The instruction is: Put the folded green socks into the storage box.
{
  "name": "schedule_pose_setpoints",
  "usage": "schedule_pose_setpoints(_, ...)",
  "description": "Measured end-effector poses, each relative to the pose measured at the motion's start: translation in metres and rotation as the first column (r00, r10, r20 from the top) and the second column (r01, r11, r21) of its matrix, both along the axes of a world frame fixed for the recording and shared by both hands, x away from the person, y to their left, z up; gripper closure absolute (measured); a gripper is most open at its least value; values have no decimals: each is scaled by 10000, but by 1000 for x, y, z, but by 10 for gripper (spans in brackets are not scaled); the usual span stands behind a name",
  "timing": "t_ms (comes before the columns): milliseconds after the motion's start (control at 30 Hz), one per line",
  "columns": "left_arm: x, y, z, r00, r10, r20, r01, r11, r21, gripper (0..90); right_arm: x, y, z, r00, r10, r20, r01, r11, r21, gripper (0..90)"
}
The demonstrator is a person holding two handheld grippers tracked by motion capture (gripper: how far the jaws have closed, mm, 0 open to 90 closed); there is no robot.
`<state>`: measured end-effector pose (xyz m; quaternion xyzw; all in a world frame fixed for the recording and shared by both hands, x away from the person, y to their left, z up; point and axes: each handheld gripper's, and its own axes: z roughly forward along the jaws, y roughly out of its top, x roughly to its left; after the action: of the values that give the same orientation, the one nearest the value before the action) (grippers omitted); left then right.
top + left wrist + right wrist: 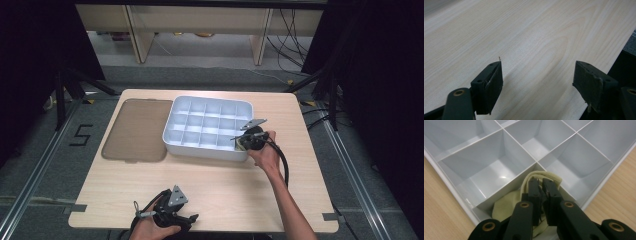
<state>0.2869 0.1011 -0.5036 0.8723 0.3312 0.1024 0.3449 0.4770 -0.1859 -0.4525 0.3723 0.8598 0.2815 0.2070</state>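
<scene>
- Left gripper (192, 218) parked at near counter (225, 185) edge, jaws wide apart and empty; idle, out of the way.
- Right gripper (541, 185) pinching pale cloth (506, 206), jaws nearly closed on fabric, to seat it in near corner compartment of white divided tray (200, 149).
- Brown lid (136, 130) flat beside tray, leaving compartments accessible.

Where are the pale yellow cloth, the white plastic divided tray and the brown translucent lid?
pale yellow cloth (549, 177): right gripper view, its folded top edge, pinched by the right tongs.
white plastic divided tray (206, 151): high view, its near outer wall.
brown translucent lid (136, 131): high view, its flat middle.
</scene>
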Motion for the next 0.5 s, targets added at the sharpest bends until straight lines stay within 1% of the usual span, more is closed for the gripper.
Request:
schedule_pose_setpoints(33,1,0,0,9999,-83,97,82,9999,84,235,-1,-1,2,10000,0,-56,0,10000,62,853)
schedule_pose_setpoints(67,0,0,0,9999,-47,91,47,10000,71,235,-2,-1,3,10000,-28,69,27,9999,125,853)
schedule_pose_setpoints(100,0,0,0,10000,-65,72,65,9999,96,235,-3,-2,4,9998,70,198,-73,9998,158,853)
schedule_pose_setpoints(133,0,0,0,10000,-56,63,55,10000,82,235,-5,-2,7,9999,14,122,-17,9996,268,853)
schedule_pose_setpoints(167,0,0,0,10000,-66,37,66,10000,-47,235,-5,-2,8,9997,79,223,-86,9995,314,851)
schedule_pose_setpoints(200,1,0,0,9999,-86,80,85,9999,93,235,-7,-2,10,9998,4,191,-12,9990,439,849)
schedule_pose_setpoints(233,0,0,0,10000,-10,46,10,10000,48,235,-8,-3,12,9993,92,352,-107,9991,405,847)
schedule_pose_setpoints(267,0,0,0,9999,56,-87,-57,9999,-108,235,-8,-3,13,9989,123,459,-142,9991,412,845)
schedule_pose_setpoints(300,0,0,0,9999,95,-96,-96,9999,-143,235,-9,-3,15,9983,136,572,-165,9986,502,844)
schedule_pose_setpoints(333,0,0,0,9999,78,-66,-79,9999,-126,235,-11,-2,17,9984,96,558,-126,9985,540,842)
schedule_pose_setpoints(367,1,1,1,10000,-43,44,43,10000,-31,235,-12,-3,18,9980,186,608,-218,9984,528,840)
schedule_pose_setpoints(467,1,1,0,10000,1,20,-1,10000,-6,235,-14,-5,21,9963,169,838,-222,9978,630,832)
schedule_pose_setpoints(500,1,1,0,10000,20,16,-20,10000,-13,235,-15,-6,22,9962,196,843,-254,9974,679,829)
